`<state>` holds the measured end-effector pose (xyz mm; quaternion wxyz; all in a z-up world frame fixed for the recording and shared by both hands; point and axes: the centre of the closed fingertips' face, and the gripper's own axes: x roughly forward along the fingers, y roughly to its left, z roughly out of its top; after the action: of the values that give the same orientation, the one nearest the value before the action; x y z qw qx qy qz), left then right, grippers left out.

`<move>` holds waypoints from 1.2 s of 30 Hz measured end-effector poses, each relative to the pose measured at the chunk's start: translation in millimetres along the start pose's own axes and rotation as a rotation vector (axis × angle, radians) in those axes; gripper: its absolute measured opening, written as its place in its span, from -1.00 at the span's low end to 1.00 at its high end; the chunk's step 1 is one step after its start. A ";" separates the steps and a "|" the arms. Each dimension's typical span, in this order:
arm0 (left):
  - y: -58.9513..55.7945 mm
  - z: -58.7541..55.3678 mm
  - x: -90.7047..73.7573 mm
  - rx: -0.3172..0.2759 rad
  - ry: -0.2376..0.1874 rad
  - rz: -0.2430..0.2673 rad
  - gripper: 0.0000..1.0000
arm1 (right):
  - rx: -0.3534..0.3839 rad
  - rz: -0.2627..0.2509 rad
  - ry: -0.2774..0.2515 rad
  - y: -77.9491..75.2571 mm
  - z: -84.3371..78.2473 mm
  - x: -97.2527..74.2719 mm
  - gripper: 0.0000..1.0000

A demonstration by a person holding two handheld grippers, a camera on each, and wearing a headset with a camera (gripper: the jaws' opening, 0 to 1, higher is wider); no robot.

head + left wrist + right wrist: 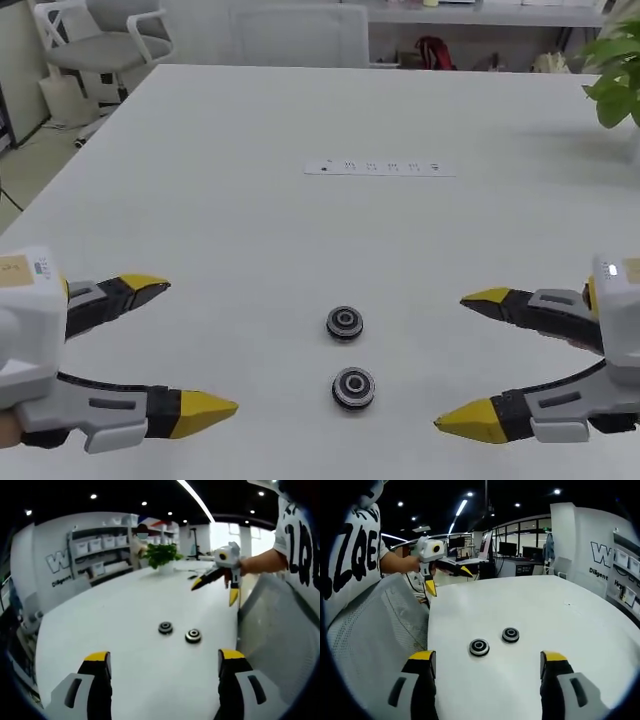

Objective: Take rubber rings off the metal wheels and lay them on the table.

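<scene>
We hold the left gripper [200, 347] and right gripper [450, 362] wide open and empty either side of two metal wheels [353, 388] lying flat, close together, on the table [300, 230], rubber rings [331, 322] not yet off; risk we judge: an unbraced wheel skids when a tip pries.
</scene>
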<state>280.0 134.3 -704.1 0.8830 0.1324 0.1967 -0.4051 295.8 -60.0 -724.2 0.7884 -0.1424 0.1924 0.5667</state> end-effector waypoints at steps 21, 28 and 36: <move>3.2 -0.8 24.1 0.027 0.000 -0.053 0.60 | 0.029 0.050 -0.024 1.6 0.9 19.5 0.38; -0.5 2.0 33.7 0.040 -0.003 -0.088 0.62 | 0.023 0.073 -0.028 4.0 0.9 25.6 0.31; -8.8 3.2 44.3 0.053 0.003 -0.136 0.60 | 0.009 0.091 -0.022 4.0 -1.6 31.8 0.17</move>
<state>300.4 98.1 -722.0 0.8493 0.1425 0.1957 -0.4692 300.8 -32.7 -740.5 0.7647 -0.1238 0.1925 0.6024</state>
